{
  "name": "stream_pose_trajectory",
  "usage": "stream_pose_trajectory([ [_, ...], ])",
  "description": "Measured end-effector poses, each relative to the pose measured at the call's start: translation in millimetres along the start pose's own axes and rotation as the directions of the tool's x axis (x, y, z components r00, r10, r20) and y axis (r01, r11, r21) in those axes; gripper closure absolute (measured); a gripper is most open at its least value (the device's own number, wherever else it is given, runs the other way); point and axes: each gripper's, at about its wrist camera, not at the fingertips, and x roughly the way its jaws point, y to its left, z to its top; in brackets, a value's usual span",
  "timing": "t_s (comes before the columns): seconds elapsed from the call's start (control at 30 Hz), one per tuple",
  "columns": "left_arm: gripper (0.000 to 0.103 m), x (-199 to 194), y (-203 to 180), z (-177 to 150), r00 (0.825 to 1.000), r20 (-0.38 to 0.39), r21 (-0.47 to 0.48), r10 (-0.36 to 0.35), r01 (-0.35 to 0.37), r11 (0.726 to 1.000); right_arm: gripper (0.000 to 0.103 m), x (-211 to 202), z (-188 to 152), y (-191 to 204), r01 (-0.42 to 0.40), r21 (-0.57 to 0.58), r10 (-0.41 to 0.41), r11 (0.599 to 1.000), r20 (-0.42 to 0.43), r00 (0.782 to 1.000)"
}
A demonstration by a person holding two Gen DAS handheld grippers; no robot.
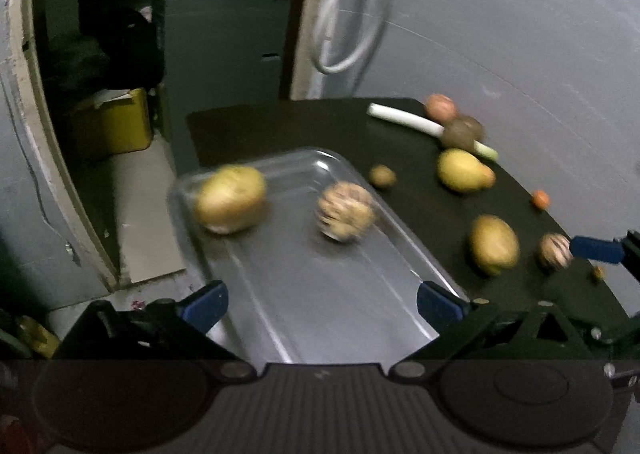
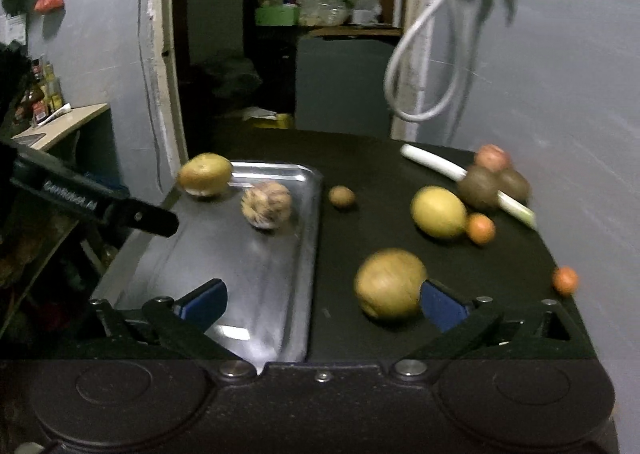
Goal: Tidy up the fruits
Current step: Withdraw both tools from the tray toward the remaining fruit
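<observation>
Steel tray (image 2: pixel 276 294), shallow, set on the dark table (image 2: pixel 380 174): holds two items at its far end, a yellow-brown fruit (image 2: pixel 205 174) against the far left corner and a mottled round fruit (image 2: pixel 266 205) just right of it.

Left tongs (image 1: pixel 322 304): spread wide over the near half of the tray, nothing between the blue pads (image 1: pixel 206 304). I read this as a drop-off just finished or a pause between fetches.

Right tongs (image 2: pixel 322 302): also wide open, empty, straddling the tray's right rim.

Loose stock, all right of the tray:
- brownish-yellow fruit (image 2: pixel 390 283), directly ahead of my right tongs, touching or just beside the right-hand pad (image 2: pixel 442 304); blur hides which;
- lemon-yellow fruit (image 2: pixel 439 212) with a small orange one (image 2: pixel 480 229) touching it, farther ahead;
- small brown fruit (image 2: pixel 341 196) just beyond the tray's right rim;
- two dull brown fruits (image 2: pixel 478 188) and a reddish one (image 2: pixel 492 157) on a white stalk (image 2: pixel 440 166), far right;
- lone orange fruit (image 2: pixel 565 280) near the table's right edge.

Step in hand, by my judgement: collecting the brownish-yellow fruit. Next move calls for shifting my right tongs rightward to centre on it, closing gently, then carrying it left into the tray.
</observation>
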Motion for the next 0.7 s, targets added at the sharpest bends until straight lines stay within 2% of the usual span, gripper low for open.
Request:
stream_pose_trajectory([
  [0.33, 0.001, -17, -87, -48, 0.997, -0.052, 0.071, -0.049, 0.053, 0.996, 0.001, -70, -70, -42, 0.113, 0.065, -0.11, 0.991, -0.049, 0.993],
  [0.7, 0.001, -21, -151, -91, 0.991, -0.126, 0.135, -0.042, 0.059, 0.989, 0.001, -110, -140, -83, 0.213, 0.245, -0.183, 0.946, -0.141, 0.973],
])
